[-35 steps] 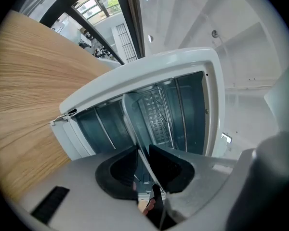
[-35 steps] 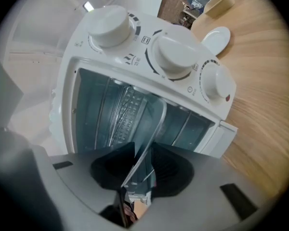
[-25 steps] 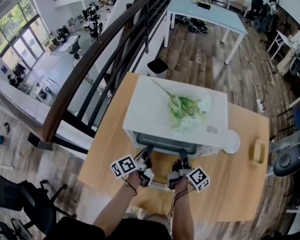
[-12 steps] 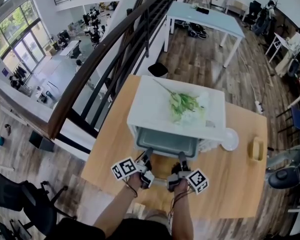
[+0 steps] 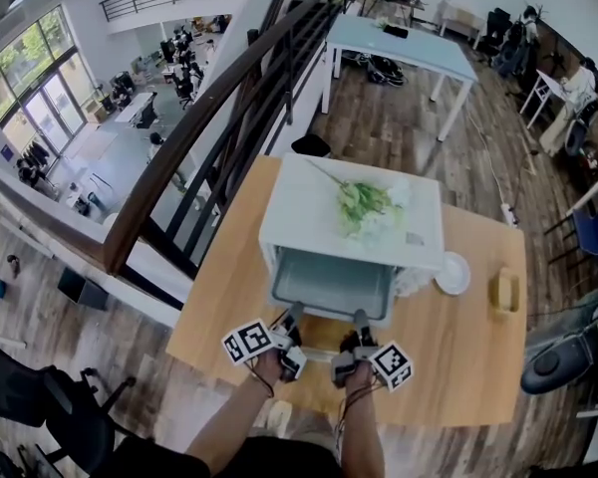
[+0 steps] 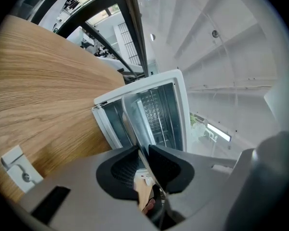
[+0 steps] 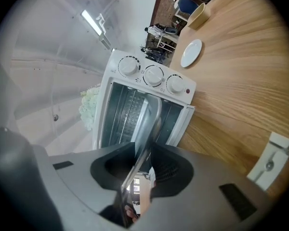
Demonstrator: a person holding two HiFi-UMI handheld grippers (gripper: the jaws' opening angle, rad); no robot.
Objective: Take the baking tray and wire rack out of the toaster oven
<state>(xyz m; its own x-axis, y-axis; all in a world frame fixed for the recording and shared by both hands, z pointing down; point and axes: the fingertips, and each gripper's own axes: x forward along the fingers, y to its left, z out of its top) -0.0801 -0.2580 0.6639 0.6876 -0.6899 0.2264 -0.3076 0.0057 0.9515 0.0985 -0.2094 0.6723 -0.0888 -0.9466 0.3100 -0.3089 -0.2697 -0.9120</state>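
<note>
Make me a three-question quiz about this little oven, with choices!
1. Where do the flowers lie? A on top of the toaster oven; B inside it; C in a claw.
2. How many knobs has the oven? A one; B three; C six.
3. What are the left claw and right claw doing? A hanging open; B clamping the baking tray; C gripping flowers.
Answers: 1A, they lie on its white roof. 2B, three sit in a row. 3B, the tray's rim is pinched between each one's jaws.
</note>
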